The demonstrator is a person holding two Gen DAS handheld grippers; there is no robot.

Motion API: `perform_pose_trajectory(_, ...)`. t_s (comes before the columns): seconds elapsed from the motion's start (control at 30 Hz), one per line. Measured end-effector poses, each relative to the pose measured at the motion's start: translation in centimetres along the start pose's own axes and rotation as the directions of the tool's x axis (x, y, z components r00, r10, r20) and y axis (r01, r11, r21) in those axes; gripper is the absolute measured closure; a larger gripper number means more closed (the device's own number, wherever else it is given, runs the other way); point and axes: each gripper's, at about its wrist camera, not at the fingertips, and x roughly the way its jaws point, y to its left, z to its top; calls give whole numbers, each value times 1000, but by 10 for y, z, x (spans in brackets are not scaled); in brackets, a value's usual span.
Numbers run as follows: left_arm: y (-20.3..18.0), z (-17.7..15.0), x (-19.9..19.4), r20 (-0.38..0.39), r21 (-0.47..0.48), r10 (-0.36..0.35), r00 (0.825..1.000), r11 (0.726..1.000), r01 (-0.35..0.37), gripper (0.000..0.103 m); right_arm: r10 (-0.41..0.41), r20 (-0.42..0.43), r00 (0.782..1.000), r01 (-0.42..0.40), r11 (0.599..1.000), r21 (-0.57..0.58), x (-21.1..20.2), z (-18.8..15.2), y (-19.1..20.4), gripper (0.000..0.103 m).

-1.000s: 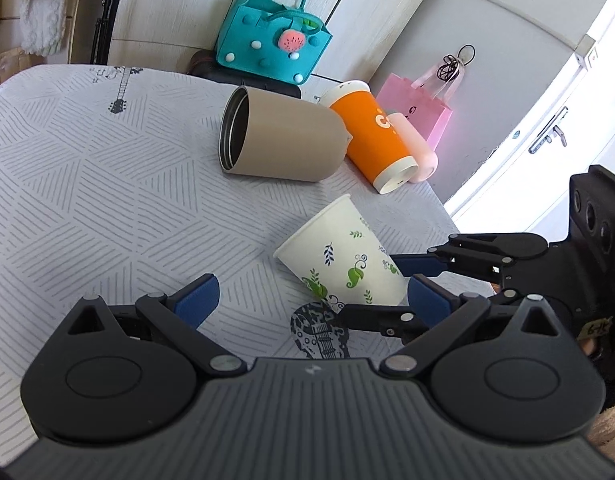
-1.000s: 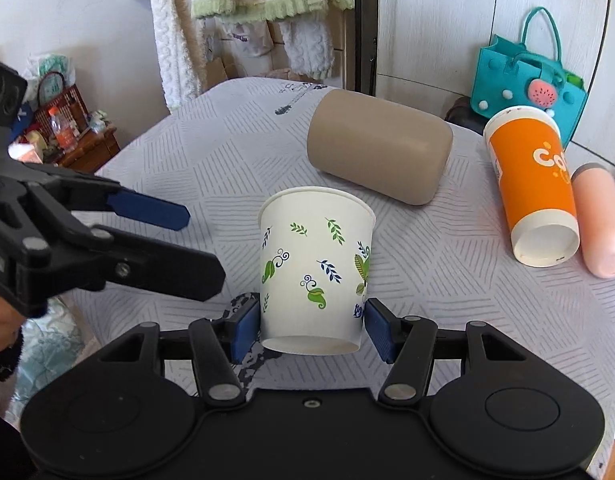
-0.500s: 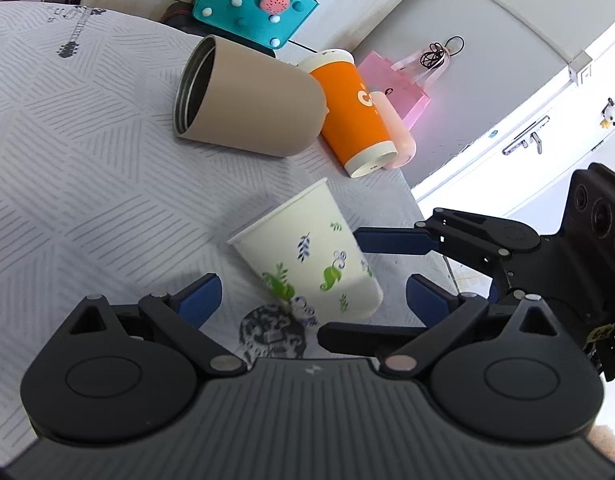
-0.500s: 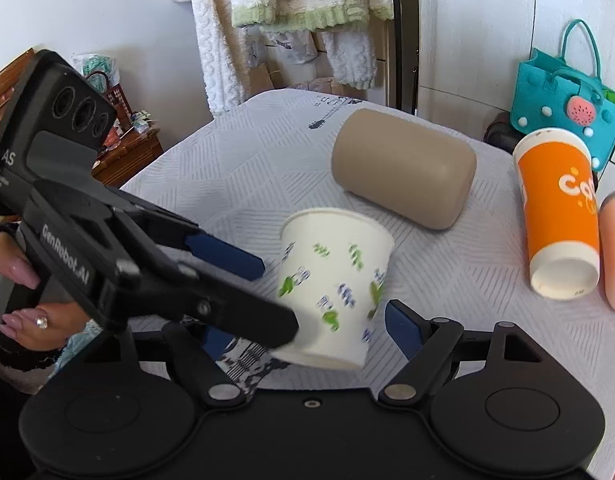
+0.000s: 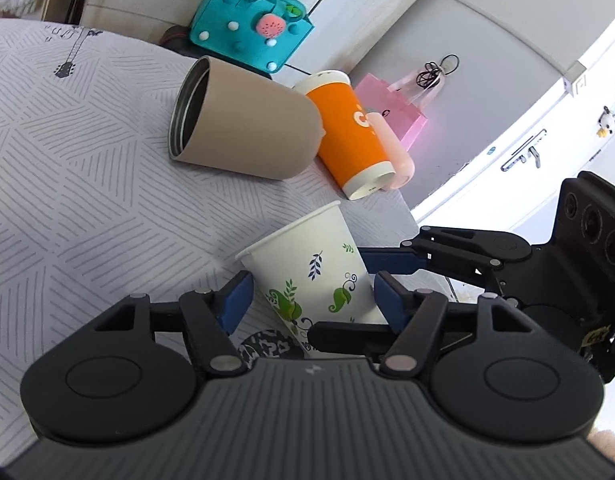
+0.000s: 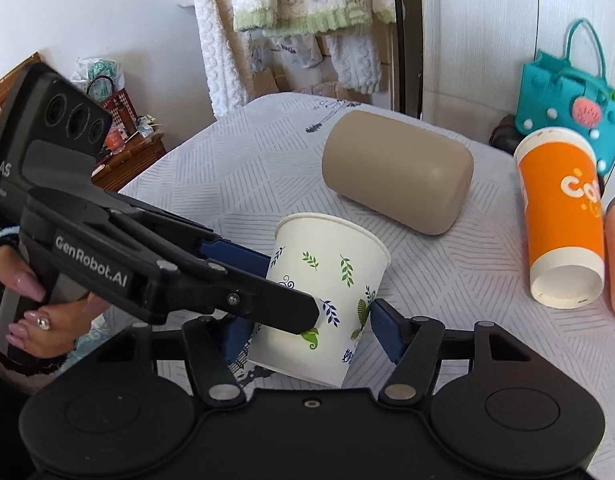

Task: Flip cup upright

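My left tool (image 6: 291,292) pinches the tilted leaf-print paper cup (image 6: 327,300), rim toward the far side, just above the counter (image 6: 247,168). My right tool (image 6: 307,336) brackets it; contact unclear.

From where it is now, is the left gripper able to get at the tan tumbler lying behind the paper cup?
Probably not directly. The left gripper has the paper cup between its fingers, and that cup sits between it and the tan tumbler. The right gripper crowds the same spot.
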Motion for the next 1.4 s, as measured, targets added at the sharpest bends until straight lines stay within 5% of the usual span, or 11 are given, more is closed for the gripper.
perform_pose_trajectory(0.47,-16,-30,-42,138,202,75,988,974,-102,38,-76,146,986,94,988,-121,-6,-16,41,34)
perform_pose_trajectory(0.67,-18,-36,-68,217,276,116,969,945,-174,42,-115,237,965,170,959,-227,2,-17,69,34)
perform_pose_trajectory(0.93,-5,-26,-85,298,289,164,941,923,-252,42,-99,257,961,174,941,-291,25,10,77,34)
perform_pose_trajectory(1.17,7,-15,-90,374,312,204,905,891,-330,42,-136,398,907,289,889,-354,47,17,93,34)
perform_pose_trajectory(1.27,12,-10,-88,372,315,200,906,891,-326,42,-161,441,883,332,879,-342,58,17,96,34)
perform_pose_trajectory(1.4,15,-10,-82,353,337,170,920,894,-294,42,-171,420,892,307,909,-282,65,20,87,34)
